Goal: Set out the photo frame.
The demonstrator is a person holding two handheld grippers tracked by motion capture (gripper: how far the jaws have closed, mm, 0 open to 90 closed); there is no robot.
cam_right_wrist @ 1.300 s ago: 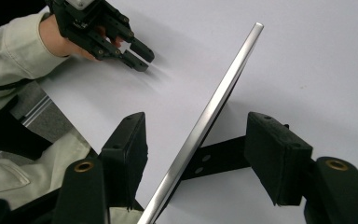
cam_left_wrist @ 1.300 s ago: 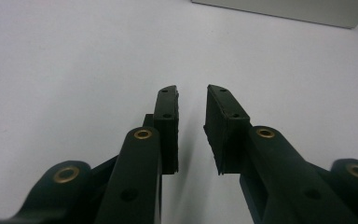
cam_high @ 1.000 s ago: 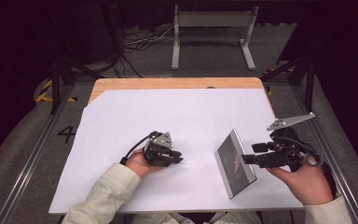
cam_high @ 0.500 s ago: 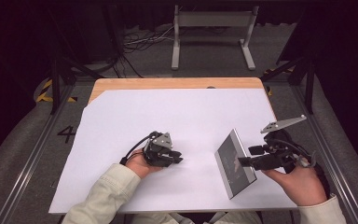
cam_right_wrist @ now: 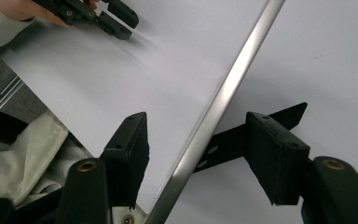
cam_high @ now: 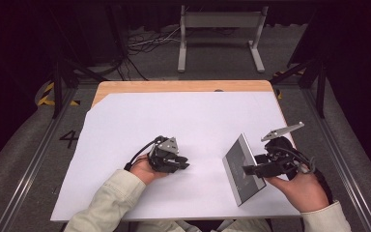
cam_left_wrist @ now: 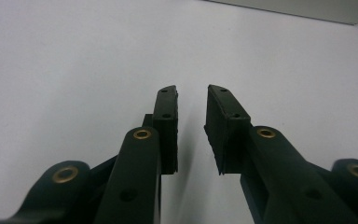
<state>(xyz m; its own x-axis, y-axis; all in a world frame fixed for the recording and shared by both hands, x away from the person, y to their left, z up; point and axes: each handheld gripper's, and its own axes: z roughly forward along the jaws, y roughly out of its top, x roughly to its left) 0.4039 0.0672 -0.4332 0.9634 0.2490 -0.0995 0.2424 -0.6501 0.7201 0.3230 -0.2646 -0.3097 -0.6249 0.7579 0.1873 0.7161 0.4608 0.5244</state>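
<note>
A flat grey panel (cam_high: 236, 166) with a silver metal edge (cam_right_wrist: 233, 74) stands tilted on the white sheet at the front right, with a black strut (cam_right_wrist: 223, 140) behind it. My right gripper (cam_high: 255, 163) reaches in from the right, and the panel's edge runs slantwise between its jaws (cam_right_wrist: 196, 121). Those jaws have just been closing, with a gap still showing on each side of the edge. My left gripper (cam_high: 186, 164) lies on the sheet to the panel's left, jaws (cam_left_wrist: 191, 100) a little apart with nothing between them.
The white sheet (cam_high: 174, 121) covers a wooden table (cam_high: 174, 86). Behind the table a metal stand (cam_high: 220, 29) and cables sit on the floor. Rails run along both sides. In the right gripper view, the left gripper (cam_right_wrist: 121, 21) shows far off.
My right gripper has sunk slightly and shifted left, closer onto the panel's edge. The panel and my left gripper have stayed where they were.
</note>
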